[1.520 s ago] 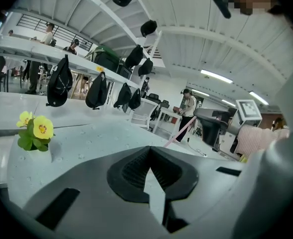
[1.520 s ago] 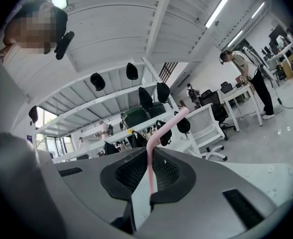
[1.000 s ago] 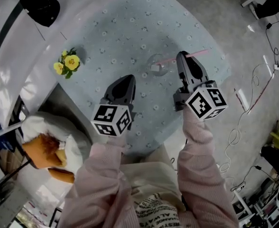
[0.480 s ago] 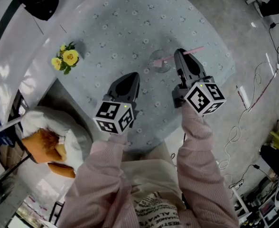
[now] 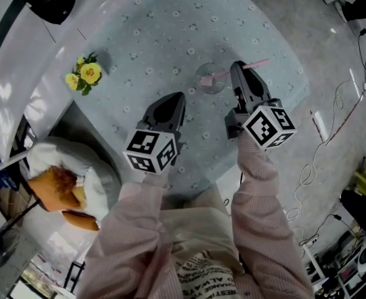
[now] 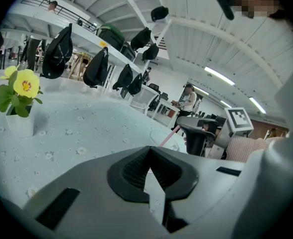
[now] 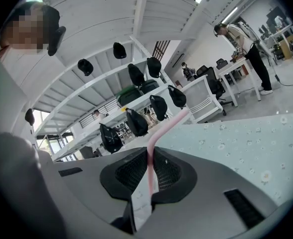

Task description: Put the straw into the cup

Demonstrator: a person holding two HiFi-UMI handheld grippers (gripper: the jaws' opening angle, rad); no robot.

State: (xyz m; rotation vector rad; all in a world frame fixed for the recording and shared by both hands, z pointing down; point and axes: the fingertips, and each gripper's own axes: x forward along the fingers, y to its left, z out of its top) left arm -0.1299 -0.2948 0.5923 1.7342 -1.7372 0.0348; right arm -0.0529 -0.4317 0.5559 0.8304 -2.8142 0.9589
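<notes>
1. Desk: round top under a pale cloth printed with small flowers.

2. Cup: clear, upright on the desk, just left of the right tool's tip. In the left gripper view it shows only as a faint clear outline.

3. Straw: pink, with a bend, clamped partway along its length. One end sticks out to the right past the tool. The other end reaches left over the cup's rim (whether the tip is inside the cup cannot be told from above). In the right gripper view it rises from between the pads and angles off up to the right.

4. Right tool: jaws clamped on the straw, the pads pressing it from both sides. It is held above the desk beside the cup.

5. Left tool: jaws together with nothing between them. It is held over the desk, near the cup and apart from it.

6. Flower: yellow with green leaves, in a small white pot near the desk's left edge, well apart from the cup.
</notes>
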